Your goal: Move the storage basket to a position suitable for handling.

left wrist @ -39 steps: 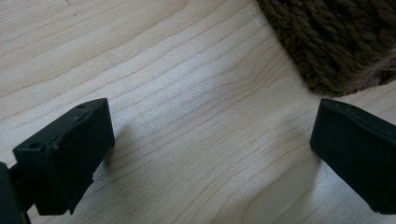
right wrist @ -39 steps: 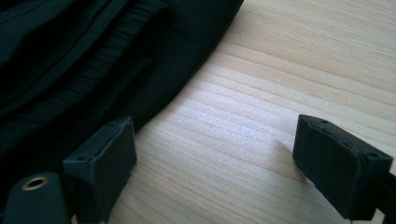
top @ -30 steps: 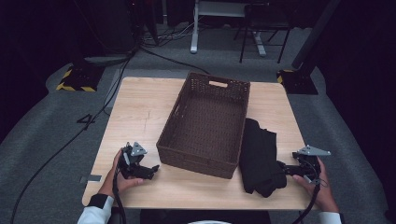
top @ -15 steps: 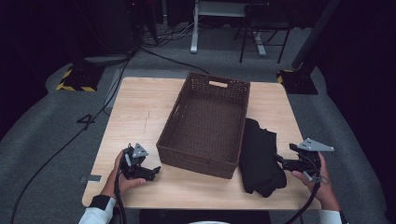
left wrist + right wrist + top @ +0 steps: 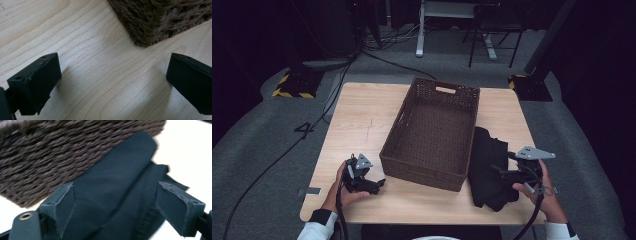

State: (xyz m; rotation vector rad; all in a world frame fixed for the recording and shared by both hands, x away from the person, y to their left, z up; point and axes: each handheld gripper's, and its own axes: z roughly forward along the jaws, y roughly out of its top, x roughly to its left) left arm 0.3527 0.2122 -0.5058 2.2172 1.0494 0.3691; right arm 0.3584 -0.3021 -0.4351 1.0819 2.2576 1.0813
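Observation:
A dark brown wicker basket stands in the middle of the wooden table. A folded black cloth lies flat against its right side. My right gripper hovers at the cloth's right edge, pointing left toward the basket. In the right gripper view its jaws stand wide open above the black cloth, with nothing pressed between the pads. My left gripper rests near the basket's front left corner, open over bare wood; the basket corner lies just ahead.
The basket is empty inside, with a handle slot in its far wall. Cables run over the grey floor to the table's left. A desk frame and a chair stand beyond the table in the dark.
My right gripper has risen and shifted a little left over the cloth's edge. The cloth, the basket and my left gripper have stayed put.

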